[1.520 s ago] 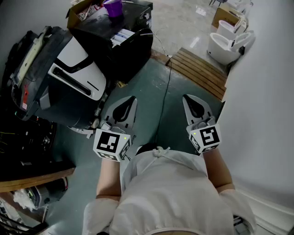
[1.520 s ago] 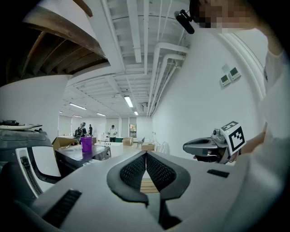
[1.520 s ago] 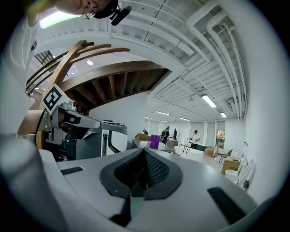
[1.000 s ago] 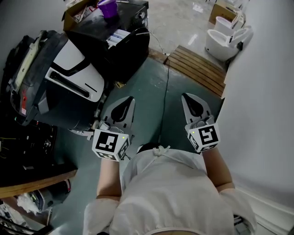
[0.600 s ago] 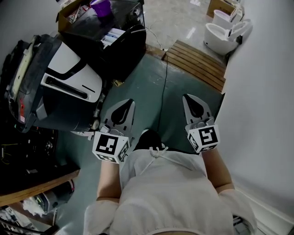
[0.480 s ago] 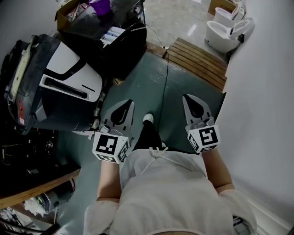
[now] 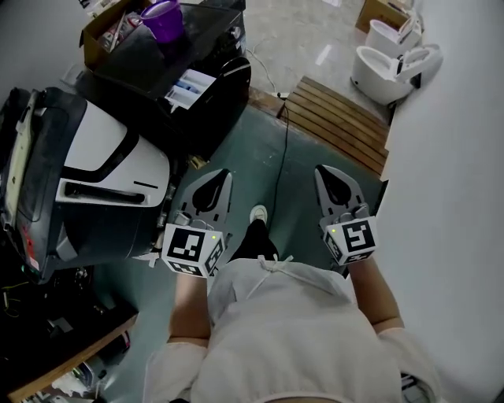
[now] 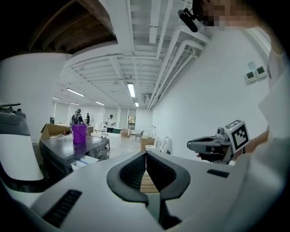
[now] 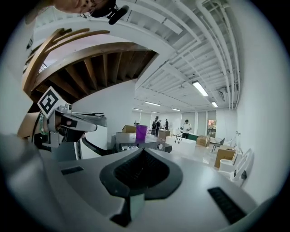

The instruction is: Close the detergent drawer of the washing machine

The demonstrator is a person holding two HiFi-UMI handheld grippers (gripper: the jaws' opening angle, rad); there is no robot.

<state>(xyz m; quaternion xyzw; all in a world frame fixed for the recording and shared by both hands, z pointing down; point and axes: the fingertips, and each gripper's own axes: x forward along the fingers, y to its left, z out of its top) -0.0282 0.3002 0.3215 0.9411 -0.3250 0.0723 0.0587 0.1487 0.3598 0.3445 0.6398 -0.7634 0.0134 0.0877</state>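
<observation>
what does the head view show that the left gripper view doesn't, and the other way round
Only the head view: the person's shoe on the green floor and the cable running past it. Only the left gripper view: the ceiling lights and people far down the hall. Both: the purple cup on the black washing machine, its drawer pulled out, and the right gripper.

Seen steeply from above by the head camera, the purple cup is also caught ahead in both level, forward-facing gripper views.
</observation>
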